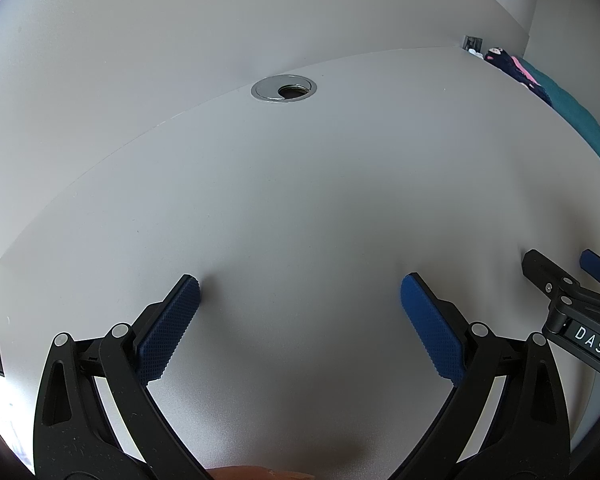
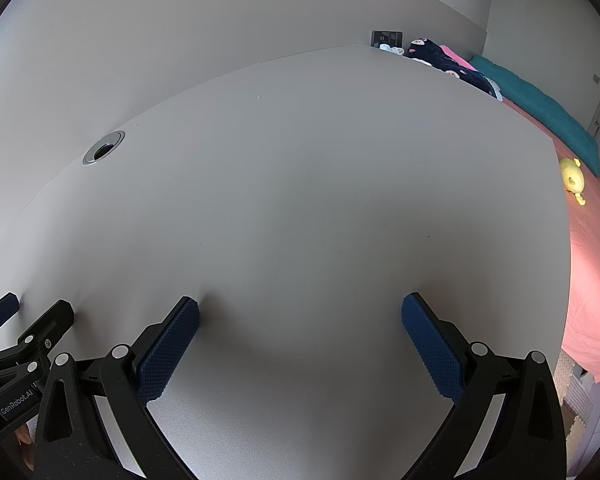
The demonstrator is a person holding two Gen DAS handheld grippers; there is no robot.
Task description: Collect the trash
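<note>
No trash shows in either view. My left gripper is open and empty, its blue-padded fingers resting low over the grey desk. My right gripper is open and empty too, low over the same desk. Each gripper shows at the edge of the other's view: the right one at the left wrist view's right edge, the left one at the right wrist view's left edge. They sit side by side.
A round metal cable grommet is set in the desk near the wall; it also shows in the right wrist view. Right of the desk is a bed with a pink sheet, teal blanket, dark patterned cloth and yellow toy.
</note>
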